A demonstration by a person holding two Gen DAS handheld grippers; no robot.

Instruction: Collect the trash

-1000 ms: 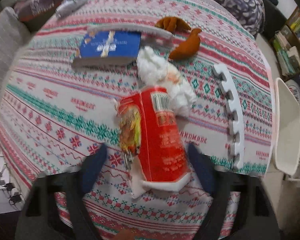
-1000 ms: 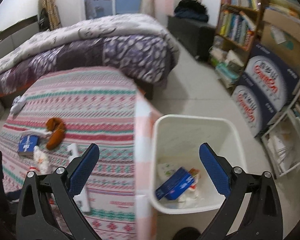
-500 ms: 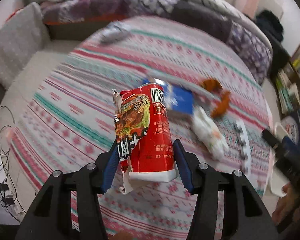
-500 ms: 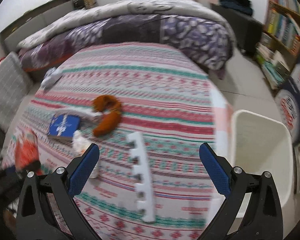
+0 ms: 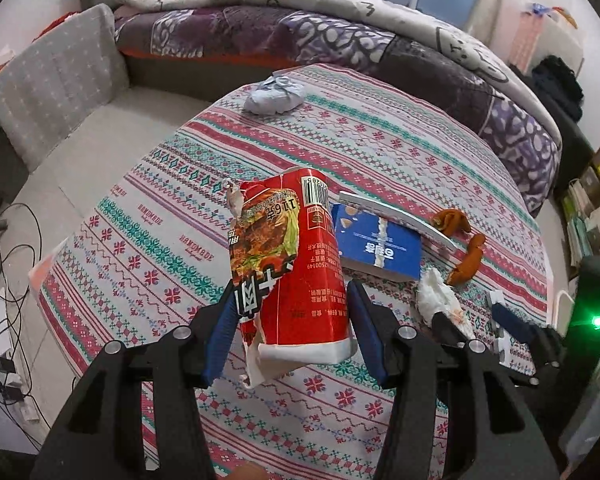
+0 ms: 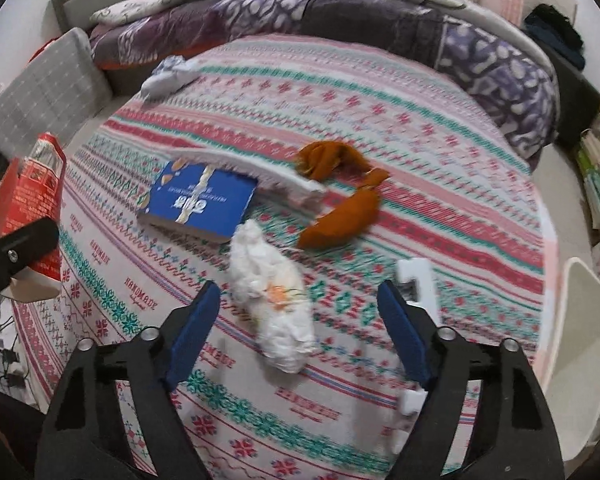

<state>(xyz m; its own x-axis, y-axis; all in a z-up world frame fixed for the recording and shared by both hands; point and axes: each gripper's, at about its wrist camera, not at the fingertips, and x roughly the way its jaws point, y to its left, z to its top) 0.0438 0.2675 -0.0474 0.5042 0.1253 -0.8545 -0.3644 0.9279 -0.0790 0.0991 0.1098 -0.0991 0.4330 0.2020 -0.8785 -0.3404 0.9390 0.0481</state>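
Left tongs [image 5: 294, 332] pinch a torn red noodle cup [image 5: 290, 268] — light, crushable, held near its rim; right tongs [image 6: 298, 334] gape over a soft crumpled tissue wad [image 6: 274, 300].

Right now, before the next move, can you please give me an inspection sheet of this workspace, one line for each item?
Surface: patterned tablecloth covers the table.
Job's things: red snack packet lifted clear; white crumpled tissue, orange peels, blue box, white foam strip and grey crumpled wad lie on the cloth.
Clutter: nothing seen.
Grippers: left gripper shut on the packet; right gripper open, straddling the tissue from above.
Cables: wires and power strips on the floor, off the table.
Surroundings: white bin at the table's right edge; bed, bookshelves.
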